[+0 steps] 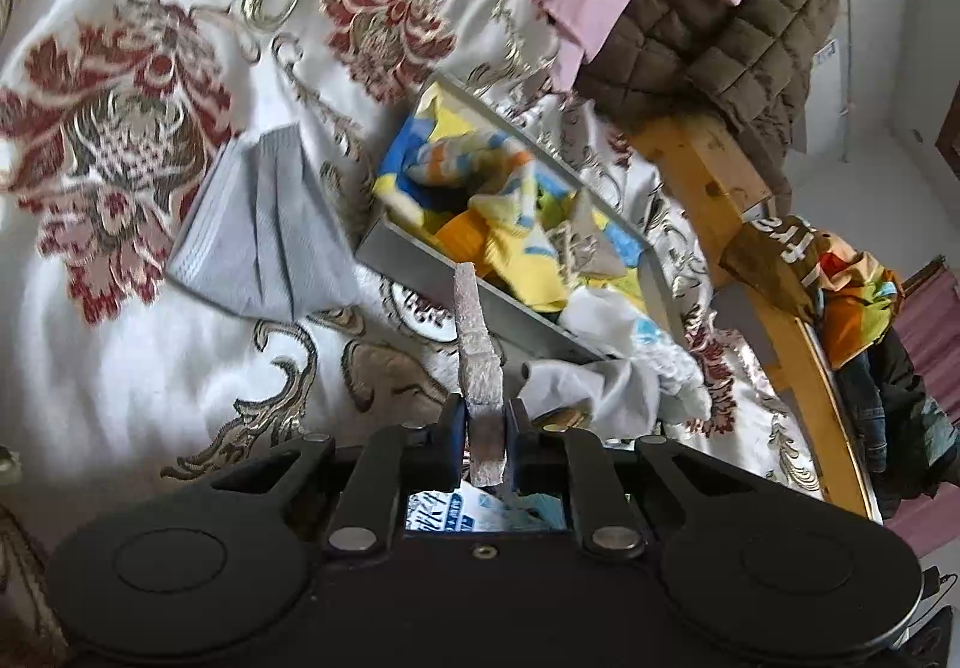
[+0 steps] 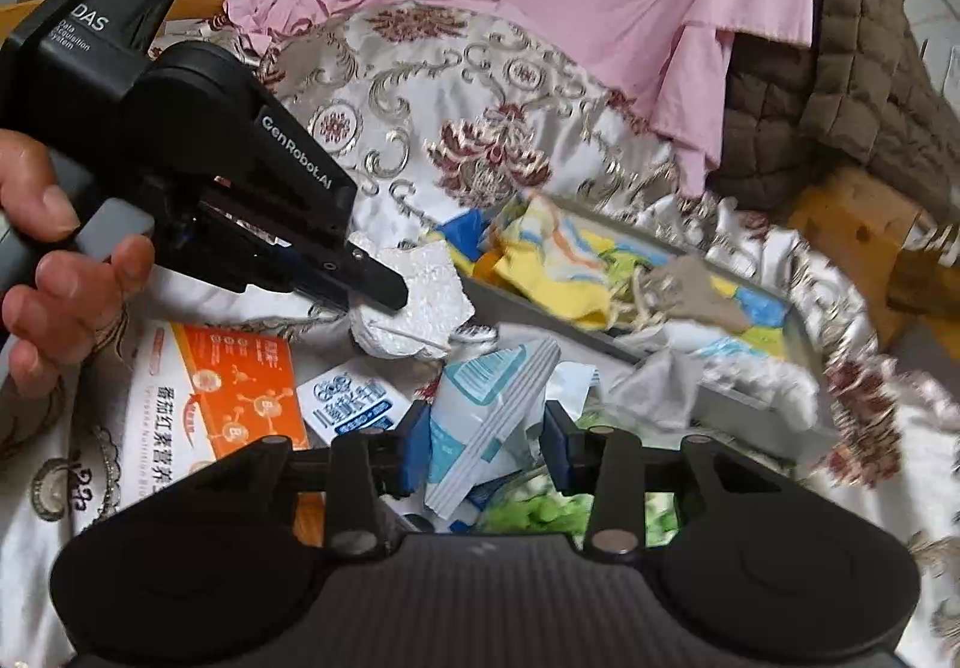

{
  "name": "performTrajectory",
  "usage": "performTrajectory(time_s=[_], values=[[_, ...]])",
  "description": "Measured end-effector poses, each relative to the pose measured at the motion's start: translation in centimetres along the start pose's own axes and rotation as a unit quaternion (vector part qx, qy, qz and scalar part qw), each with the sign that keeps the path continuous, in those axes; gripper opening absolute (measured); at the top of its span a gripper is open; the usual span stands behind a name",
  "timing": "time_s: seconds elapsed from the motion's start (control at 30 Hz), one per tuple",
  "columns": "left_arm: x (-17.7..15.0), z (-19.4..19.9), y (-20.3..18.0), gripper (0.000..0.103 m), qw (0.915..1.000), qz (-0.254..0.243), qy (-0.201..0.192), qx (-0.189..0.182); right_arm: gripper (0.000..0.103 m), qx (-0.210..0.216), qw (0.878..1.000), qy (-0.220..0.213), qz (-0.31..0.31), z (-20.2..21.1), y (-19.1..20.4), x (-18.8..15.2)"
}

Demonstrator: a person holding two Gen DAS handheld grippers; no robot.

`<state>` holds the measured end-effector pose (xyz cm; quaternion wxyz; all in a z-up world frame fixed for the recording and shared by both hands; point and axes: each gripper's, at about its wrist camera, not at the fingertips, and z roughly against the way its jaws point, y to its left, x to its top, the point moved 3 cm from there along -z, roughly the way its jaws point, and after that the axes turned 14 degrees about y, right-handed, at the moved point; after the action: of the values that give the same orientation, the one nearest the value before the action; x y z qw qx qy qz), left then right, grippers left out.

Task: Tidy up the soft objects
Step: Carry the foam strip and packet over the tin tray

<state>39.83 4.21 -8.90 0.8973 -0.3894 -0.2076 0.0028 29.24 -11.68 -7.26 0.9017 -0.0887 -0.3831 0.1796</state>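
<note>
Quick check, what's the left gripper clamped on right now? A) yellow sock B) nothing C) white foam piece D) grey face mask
C: the left gripper is shut on the white foam piece, seen edge-on between its pads; the right wrist view shows the same foam piece at its tip, while the grey face mask lies apart on the bedspread.

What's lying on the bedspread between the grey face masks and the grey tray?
Nothing: in the left wrist view, only bare floral bedspread separates the face masks from the tray.
</note>
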Motion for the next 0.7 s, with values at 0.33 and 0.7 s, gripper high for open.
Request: performTrajectory(time_s=[0.33, 0.7], values=[[-0.3, 4.6, -5.2, 0.014, 0.9929, -0.085, -0.083, -0.009, 0.044, -0.022, 0.998, -0.039, 0.033, 3.3, -2.6, 2.4], [7.7, 0.0, -10.1, 0.014, 0.981, -0.155, -0.116, 0.0, 0.047, -0.028, 0.999, -0.043, 0.005, -5.4, -12.3, 7.9]])
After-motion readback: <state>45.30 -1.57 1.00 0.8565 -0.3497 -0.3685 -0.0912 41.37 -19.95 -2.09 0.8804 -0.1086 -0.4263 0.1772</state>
